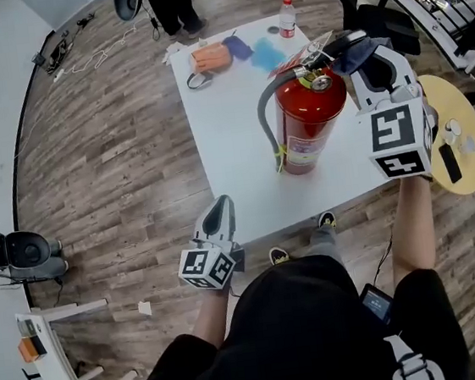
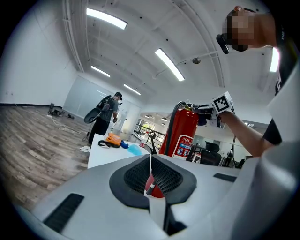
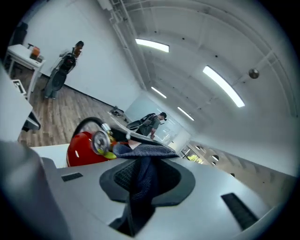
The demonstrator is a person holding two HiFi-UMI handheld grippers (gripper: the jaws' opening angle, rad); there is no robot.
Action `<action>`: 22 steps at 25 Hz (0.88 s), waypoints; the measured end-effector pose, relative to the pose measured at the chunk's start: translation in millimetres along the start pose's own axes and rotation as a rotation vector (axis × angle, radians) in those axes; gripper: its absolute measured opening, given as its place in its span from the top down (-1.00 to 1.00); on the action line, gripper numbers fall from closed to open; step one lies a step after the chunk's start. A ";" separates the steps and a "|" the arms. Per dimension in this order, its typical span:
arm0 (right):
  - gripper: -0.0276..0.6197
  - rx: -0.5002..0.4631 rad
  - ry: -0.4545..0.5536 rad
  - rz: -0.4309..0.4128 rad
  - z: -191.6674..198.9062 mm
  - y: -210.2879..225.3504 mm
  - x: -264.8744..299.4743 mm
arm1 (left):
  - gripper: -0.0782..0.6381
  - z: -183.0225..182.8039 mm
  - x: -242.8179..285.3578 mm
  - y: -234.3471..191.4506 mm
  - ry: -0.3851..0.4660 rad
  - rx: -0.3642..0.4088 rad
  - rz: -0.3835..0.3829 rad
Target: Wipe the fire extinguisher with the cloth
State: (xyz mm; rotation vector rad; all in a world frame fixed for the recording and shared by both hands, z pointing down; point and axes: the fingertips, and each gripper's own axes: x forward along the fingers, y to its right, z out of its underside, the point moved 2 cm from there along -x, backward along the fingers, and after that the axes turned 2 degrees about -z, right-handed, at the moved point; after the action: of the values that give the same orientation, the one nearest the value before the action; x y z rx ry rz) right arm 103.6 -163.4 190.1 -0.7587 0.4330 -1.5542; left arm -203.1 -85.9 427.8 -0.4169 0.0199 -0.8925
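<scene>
Navy cloth (image 1: pixel 347 60) at the valve head, with the cylinder below left to wipe, I'd judge.
My left gripper (image 1: pixel 222 204), jaws together and empty, hangs at the white table's (image 1: pixel 232 143) near edge; my right gripper (image 1: pixel 365 49) is clamped on the cloth just beside the gauge (image 3: pixel 100 140) atop the upright red fire extinguisher (image 1: pixel 308 121). I'd press flat and stroke downward (left steadying, since it may tip).

White table (image 1: pixel 235 168), upright red fire extinguisher (image 1: pixel 307 126), bottle (image 1: pixel 287 17), orange pouch (image 1: pixel 210 58)
</scene>
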 end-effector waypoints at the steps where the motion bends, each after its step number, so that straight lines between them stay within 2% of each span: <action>1: 0.68 -0.032 -0.021 -0.008 -6.4 -7.5 -1.4 | 0.71 0.5 1.3 0.7 0.000 -0.002 0.002; 3: 0.68 -0.043 -0.052 -0.008 -11.2 -19.2 -6.4 | 0.71 1.9 4.3 2.4 0.000 -0.007 0.007; 8: 0.68 0.091 0.026 -0.091 -10.0 -35.1 -17.1 | 0.71 6.0 12.6 9.9 -0.014 -0.009 0.035; 12: 0.68 0.247 0.075 -0.115 15.6 -12.8 -3.3 | 0.71 6.3 16.4 12.9 -0.019 -0.002 0.042; 16: 0.68 0.356 0.064 -0.104 48.6 2.0 2.4 | 0.71 6.8 15.7 17.0 -0.017 -0.001 0.041; 18: 0.68 0.390 0.027 -0.154 68.6 -13.5 5.1 | 0.71 7.0 13.6 20.1 -0.013 0.002 0.046; 22: 0.69 0.470 0.004 -0.287 98.3 -71.3 4.3 | 0.71 6.6 14.9 30.4 0.000 0.034 0.081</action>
State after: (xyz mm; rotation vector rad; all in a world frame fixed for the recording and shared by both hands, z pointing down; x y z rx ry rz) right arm 119.3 -142.0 308.7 -0.4627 -0.0498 -1.8341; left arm -169.6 -78.1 425.2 -0.3814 0.0215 -0.8115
